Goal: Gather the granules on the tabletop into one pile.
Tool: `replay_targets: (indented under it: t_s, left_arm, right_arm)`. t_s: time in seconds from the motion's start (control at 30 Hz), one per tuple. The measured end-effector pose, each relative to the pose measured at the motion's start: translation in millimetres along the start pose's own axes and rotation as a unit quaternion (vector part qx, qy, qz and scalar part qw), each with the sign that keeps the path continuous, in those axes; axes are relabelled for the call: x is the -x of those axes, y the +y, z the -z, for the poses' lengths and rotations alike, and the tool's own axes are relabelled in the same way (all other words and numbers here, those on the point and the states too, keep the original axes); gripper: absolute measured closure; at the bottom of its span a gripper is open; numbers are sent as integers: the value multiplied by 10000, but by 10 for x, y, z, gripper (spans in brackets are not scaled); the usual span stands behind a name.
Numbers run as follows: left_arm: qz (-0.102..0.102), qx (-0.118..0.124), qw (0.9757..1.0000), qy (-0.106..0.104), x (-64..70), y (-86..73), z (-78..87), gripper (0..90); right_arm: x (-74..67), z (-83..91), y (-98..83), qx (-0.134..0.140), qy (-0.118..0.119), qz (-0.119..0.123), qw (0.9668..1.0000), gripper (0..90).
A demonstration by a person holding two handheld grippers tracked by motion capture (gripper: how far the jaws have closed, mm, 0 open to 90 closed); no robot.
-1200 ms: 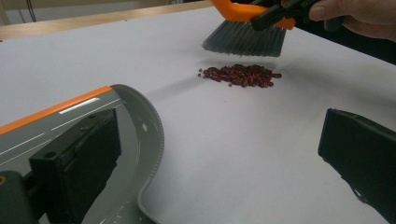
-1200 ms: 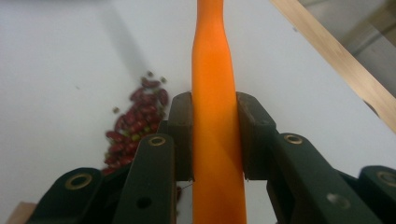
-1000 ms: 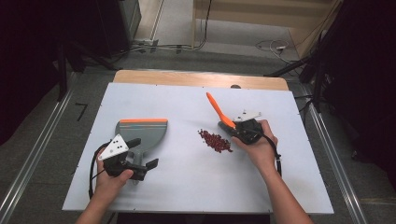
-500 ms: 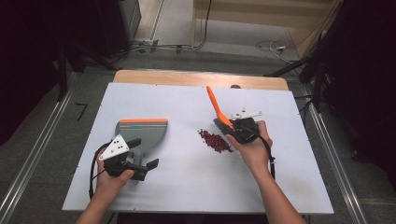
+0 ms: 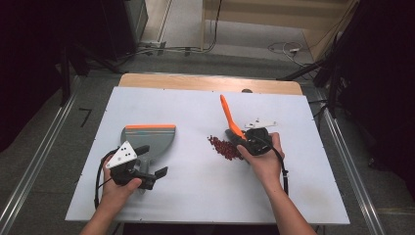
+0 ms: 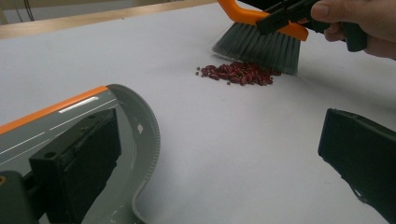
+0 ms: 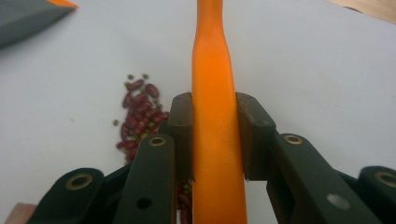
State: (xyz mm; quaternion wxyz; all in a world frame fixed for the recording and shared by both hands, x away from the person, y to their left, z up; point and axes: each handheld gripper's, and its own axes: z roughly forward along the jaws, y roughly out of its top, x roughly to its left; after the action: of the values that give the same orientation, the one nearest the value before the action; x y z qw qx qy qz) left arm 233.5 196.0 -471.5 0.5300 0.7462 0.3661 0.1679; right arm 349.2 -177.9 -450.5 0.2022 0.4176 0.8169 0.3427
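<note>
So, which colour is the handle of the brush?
Orange. The brush handle shows best in the right gripper view, clamped by the right gripper.

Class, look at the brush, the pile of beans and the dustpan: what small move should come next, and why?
Probably a short sweep toward the dustpan. The right gripper is shut on the orange handle of the brush, whose bristles sit right beside the beans. The dustpan lies apart from the pile with bare table between them, and the left gripper, jaws open, is at it.
</note>
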Motion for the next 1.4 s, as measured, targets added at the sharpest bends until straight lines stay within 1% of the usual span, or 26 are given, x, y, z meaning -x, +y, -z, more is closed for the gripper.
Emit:
replay_targets:
  t_s: [0.03, 0.13, 0.2, 0.3, 0.33, 0.47, 0.53, 0.63, 0.73, 0.83, 0.9, 1.1, 1.2, 1.3, 1.37, 1.4]
  left_arm:
    - [7, 8, 10000, -10, -2, -1, 0, 0]
    - [5, 0, 10000, 11, -13, -2, 8, 0]
    - [22, 3, 10000, 26, -22, -4, 11, 0]
    - [14, 10, 10000, 53, -34, -2, 16, 0]
    - [23, 45, 10000, 57, -33, -4, 18, 0]
    - [32, 90, 9999, 106, -38, -2, 53, 0]
    - [54, 126, 9998, 123, -45, 0, 70, 0]
    - [66, 179, 9997, 136, -54, 1, 89, 0]
    - [73, 222, 9996, 144, -60, 1, 104, 0]
    - [97, 268, 9995, 152, -66, 2, 116, 0]
    - [92, 281, 9994, 171, -76, 0, 131, 0]
    - [188, 386, 9989, 208, -93, -10, 169, 0]
    - [192, 401, 9988, 207, -103, -16, 180, 0]
    - [289, 464, 9983, 198, -121, -27, 192, 0]
    - [332, 527, 9979, 197, -131, -36, 204, 0]
    - [317, 544, 9978, 208, -134, -39, 210, 0]
  right_arm:
    - [-5, 12, 7, 18, -50, 29, 10000, 690]
    - [32, 73, 10, 100, -56, -82, 9999, 690]
    - [70, 130, -4, 157, -103, -95, 9998, 690]
    - [141, 232, -45, 222, -76, -154, 9996, 690]
    - [168, 267, -65, 268, -65, -163, 9995, 690]
    - [306, 403, -151, 383, 81, -356, 9986, 690]
    - [368, 473, -202, 442, 114, -427, 9980, 690]
    - [455, 579, -290, 570, 268, -519, 9967, 690]
    - [525, 680, -388, 687, 350, -529, 9956, 690]
    - [585, 760, -488, 737, 404, -565, 9949, 690]
    - [625, 802, -551, 752, 444, -592, 9944, 690]
    - [728, 902, -711, 727, 434, -709, 9939, 690]
    - [789, 930, -775, 784, 541, -802, 9922, 690]
    - [843, 952, -825, 797, 604, -882, 9911, 690]
    - [889, 964, -862, 849, 671, -949, 9896, 690]
    - [914, 970, -879, 887, 731, -968, 9886, 690]
